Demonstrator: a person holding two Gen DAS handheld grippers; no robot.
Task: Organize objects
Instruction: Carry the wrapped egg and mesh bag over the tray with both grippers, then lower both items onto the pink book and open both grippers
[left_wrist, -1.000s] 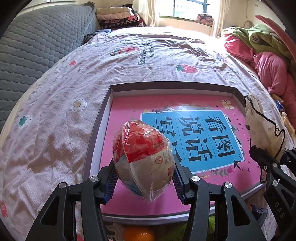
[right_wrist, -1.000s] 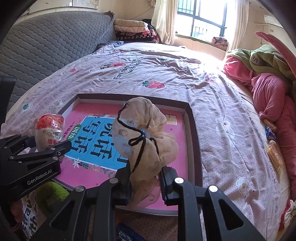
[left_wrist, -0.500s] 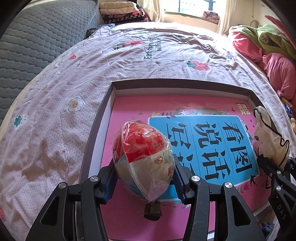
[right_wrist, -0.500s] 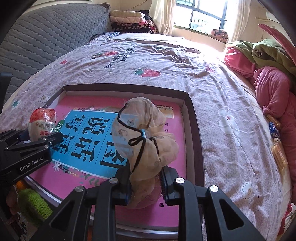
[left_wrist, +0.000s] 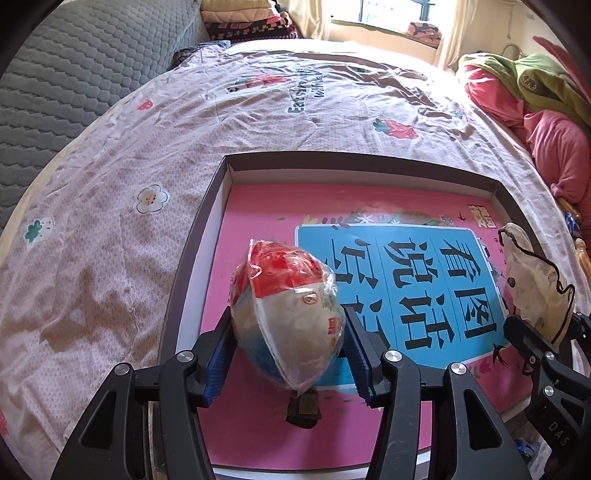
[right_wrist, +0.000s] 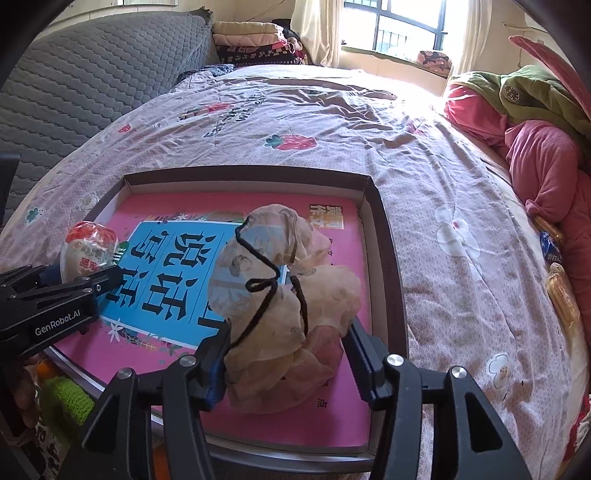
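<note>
My left gripper (left_wrist: 288, 332) is shut on a puffy snack packet (left_wrist: 286, 314) with a red top and a white base, held over the left part of a shallow dark-rimmed box (left_wrist: 192, 258). The box floor is a pink sheet with a blue panel of black characters. My right gripper (right_wrist: 286, 343) is shut on a crumpled beige drawstring pouch (right_wrist: 284, 314) with a black cord, over the right part of the same box (right_wrist: 388, 258). The pouch shows at the right in the left wrist view (left_wrist: 532, 288); the packet shows at the left in the right wrist view (right_wrist: 86, 251).
The box lies on a bed with a pale flowered sheet (left_wrist: 110, 221). A grey quilted headboard (left_wrist: 74, 81) rises at left. Pink and green bedding (right_wrist: 535, 140) is heaped at right, with small wrapped snacks (right_wrist: 561, 295) beside it. Something green and knitted (right_wrist: 66, 398) lies below the box's near edge.
Both grippers have moved forward over the box, still holding the packet and the pouch. The box's near edge has dropped lower in both views.
</note>
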